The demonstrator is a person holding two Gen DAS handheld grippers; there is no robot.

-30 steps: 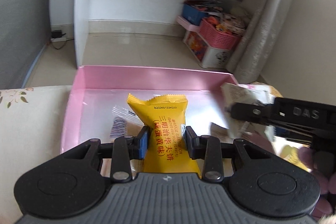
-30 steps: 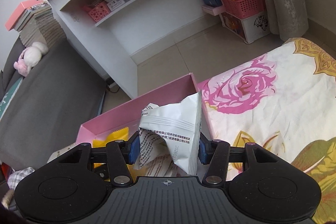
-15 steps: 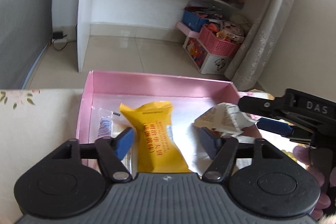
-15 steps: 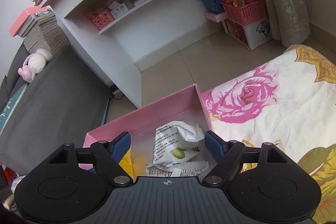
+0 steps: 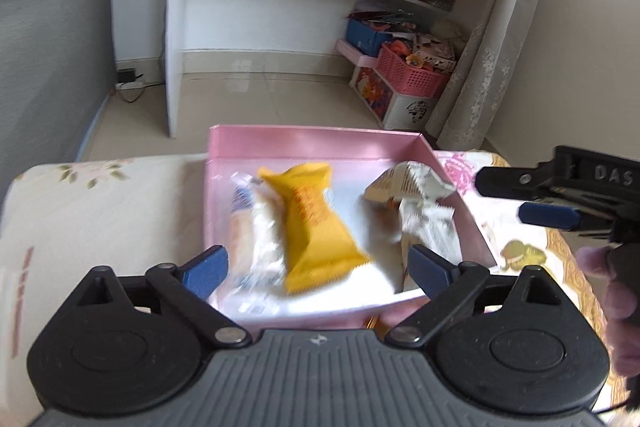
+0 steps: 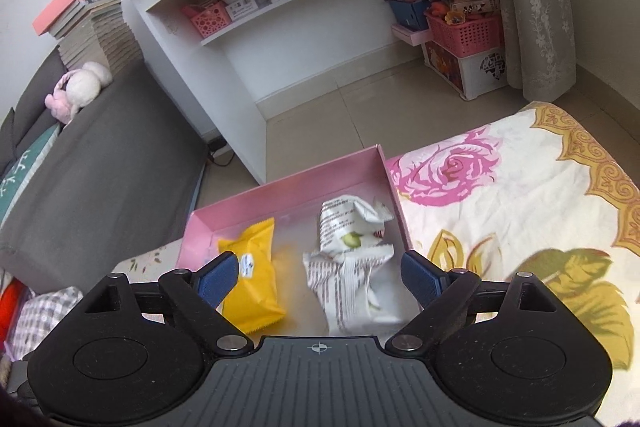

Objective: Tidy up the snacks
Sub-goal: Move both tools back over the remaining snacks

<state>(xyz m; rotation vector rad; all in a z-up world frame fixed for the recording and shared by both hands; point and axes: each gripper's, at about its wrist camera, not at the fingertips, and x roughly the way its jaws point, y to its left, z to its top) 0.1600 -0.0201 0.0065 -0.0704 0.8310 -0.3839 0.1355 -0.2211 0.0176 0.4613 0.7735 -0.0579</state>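
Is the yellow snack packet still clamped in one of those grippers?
No, the yellow snack packet lies loose on the floor of the pink box, with no gripper pad pressing on it.

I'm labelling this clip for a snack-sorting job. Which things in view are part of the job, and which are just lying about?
Part of the job:
- pink box
- yellow snack packet
- white snack packets
- clear-wrapped snack
- left gripper and right gripper, both opening, nothing between the pads

Just lying about:
- floral cloth
- white shelf unit
- pink baskets
- plush toy
- grey sofa

Pink box (image 6: 288,193), yellow packet (image 6: 252,287), white printed packet (image 6: 348,267), floral cloth (image 6: 500,211)
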